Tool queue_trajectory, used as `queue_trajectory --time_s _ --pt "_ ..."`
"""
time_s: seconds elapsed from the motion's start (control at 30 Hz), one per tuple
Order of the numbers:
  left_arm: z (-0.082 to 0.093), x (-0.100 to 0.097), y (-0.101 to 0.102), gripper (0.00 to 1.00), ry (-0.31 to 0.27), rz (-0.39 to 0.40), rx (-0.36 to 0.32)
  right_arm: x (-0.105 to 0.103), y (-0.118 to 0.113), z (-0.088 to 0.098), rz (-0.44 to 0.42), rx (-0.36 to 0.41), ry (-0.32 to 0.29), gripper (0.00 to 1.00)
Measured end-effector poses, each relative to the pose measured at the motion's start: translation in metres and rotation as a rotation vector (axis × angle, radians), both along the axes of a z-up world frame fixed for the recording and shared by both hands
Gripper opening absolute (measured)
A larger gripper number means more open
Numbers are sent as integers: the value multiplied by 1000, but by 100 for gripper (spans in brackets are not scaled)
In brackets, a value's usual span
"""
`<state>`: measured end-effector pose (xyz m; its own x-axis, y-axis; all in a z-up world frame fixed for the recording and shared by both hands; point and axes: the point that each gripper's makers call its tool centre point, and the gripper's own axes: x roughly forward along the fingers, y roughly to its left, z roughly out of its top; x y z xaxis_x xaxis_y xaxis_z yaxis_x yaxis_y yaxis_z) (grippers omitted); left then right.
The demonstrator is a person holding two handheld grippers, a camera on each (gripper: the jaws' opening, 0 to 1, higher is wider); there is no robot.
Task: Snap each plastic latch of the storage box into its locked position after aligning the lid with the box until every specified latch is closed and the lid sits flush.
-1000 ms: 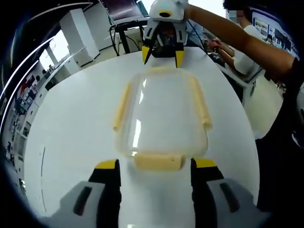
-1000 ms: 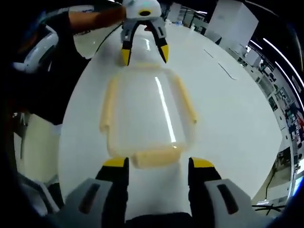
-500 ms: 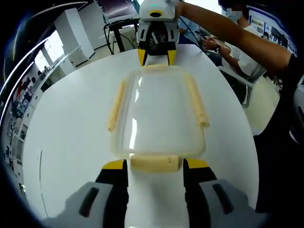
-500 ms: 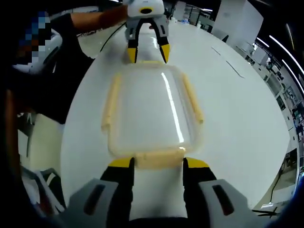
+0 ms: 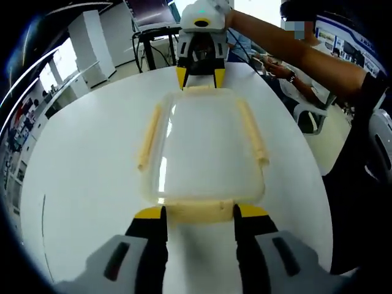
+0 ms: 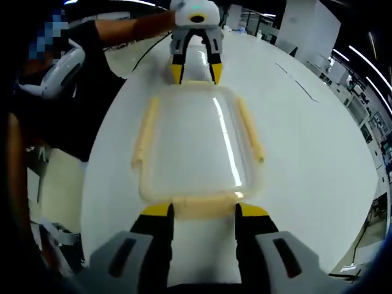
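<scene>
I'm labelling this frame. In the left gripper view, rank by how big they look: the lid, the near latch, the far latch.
1. lid
2. near latch
3. far latch, though its smaller look may only be distance.

Round white table [image 5: 79,165], clear storage box [image 5: 202,150] with pale yellow latches lying on it, seemingly centred

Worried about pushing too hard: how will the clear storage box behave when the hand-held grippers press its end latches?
The storage box looks empty and see-through, so probably light. On the smooth white table it may slide if pushed from one end only. With the left hand-held gripper and right hand-held gripper at opposite end latches, it should stay put.
</scene>
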<state>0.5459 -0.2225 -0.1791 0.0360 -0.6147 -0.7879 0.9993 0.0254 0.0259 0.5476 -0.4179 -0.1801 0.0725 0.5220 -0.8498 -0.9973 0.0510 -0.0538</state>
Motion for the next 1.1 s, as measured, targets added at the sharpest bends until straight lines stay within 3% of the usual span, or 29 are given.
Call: queue_trajectory --time_s 0.3,0.37,0.67,0.83,1.1 --pt "-1 -5 -2 39 10 -4 -22 1 2 -1 -19 7 12 41" --pt "-1 -5 -2 39 10 -5 -26 -2 2 -1 -12 19 32 38" --pt "-1 -8 -5 37 11 -8 -19 -2 2 1 13 42 14 36" --pt "-1 -9 -7 38 16 -23 -26 -7 4 -1 15 49 69 38" --pt "-2 -10 -9 38 14 -41 -31 -5 2 -2 30 70 60 38"
